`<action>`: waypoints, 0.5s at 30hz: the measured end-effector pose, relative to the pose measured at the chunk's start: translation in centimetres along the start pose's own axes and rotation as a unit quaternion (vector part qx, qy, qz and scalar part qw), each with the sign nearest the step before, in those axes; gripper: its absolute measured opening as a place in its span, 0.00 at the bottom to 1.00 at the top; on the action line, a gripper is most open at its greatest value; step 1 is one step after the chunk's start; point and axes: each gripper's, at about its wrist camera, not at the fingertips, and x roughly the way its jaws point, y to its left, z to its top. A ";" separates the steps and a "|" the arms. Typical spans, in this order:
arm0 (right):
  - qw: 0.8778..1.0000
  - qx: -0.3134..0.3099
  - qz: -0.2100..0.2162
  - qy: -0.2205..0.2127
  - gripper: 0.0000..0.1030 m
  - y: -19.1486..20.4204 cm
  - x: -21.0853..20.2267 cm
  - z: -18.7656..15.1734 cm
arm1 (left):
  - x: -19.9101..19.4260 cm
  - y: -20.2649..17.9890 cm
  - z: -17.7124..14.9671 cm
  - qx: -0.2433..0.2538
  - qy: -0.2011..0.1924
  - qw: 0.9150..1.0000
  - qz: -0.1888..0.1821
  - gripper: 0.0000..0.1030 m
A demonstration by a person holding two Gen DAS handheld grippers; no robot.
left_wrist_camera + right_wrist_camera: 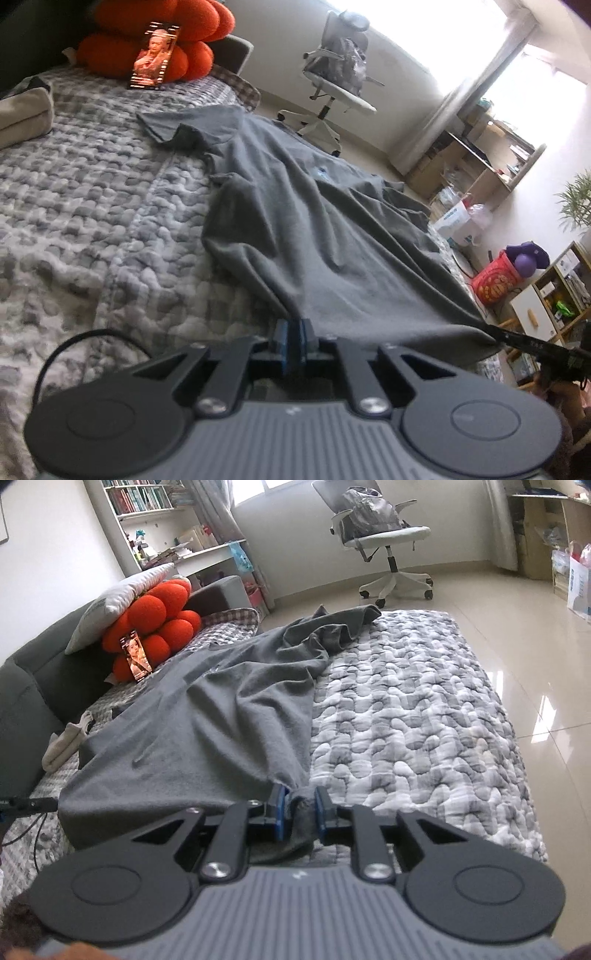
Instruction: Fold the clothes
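One bookshelf [147,498] right view only, plant [578,201] left

Shirt: plain dark grey cotton T-shirt [314,229], one small blue mark on the chest
Bed cover: quilted bed blanket [406,701] in a mottled pebble pattern of light grey, mid grey and white
Cushion: bright orange-red plush cushion [155,627] made of round balls
Pillow: white ribbed pillow [122,594]
Sofa: dark grey upholstered sofa back [44,672]
Chair: white-framed office chair [384,542] with a pale seat
Floor: glossy cream floor tiles [517,635]
Grippers: black arms with blue pads on the left gripper [295,341] and right gripper [300,818]
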 end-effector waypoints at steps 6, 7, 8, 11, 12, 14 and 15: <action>0.999 -0.029 -0.011 -0.010 0.56 1.0 -0.4 0.6 | -0.3 0.8 0.7 -0.012 -0.025 1.000 0.013 0.43; 0.999 -0.034 -0.012 -0.013 0.56 1.2 -0.5 0.8 | -0.2 1.0 0.8 -0.011 -0.033 0.999 0.018 0.46; 0.999 -0.040 -0.013 -0.016 0.56 1.4 -0.6 0.9 | 0.0 1.2 1.0 -0.008 -0.036 0.999 0.026 0.48; 0.998 -0.052 -0.007 -0.017 0.56 1.9 -0.6 1.4 | 0.8 2.0 1.4 -0.004 -0.042 0.998 0.046 0.50; 0.998 -0.060 0.001 -0.013 0.56 2.3 -0.4 1.8 | 1.2 2.3 1.6 -0.007 -0.041 0.998 0.048 0.50; 0.997 -0.076 0.023 0.000 0.56 3.2 0.1 2.5 | 2.0 2.5 1.9 -0.012 -0.035 0.999 0.033 0.43; 0.995 -0.087 0.044 0.013 0.56 4.0 0.6 3.0 | 2.3 2.6 2.0 -0.014 -0.032 0.999 0.024 0.39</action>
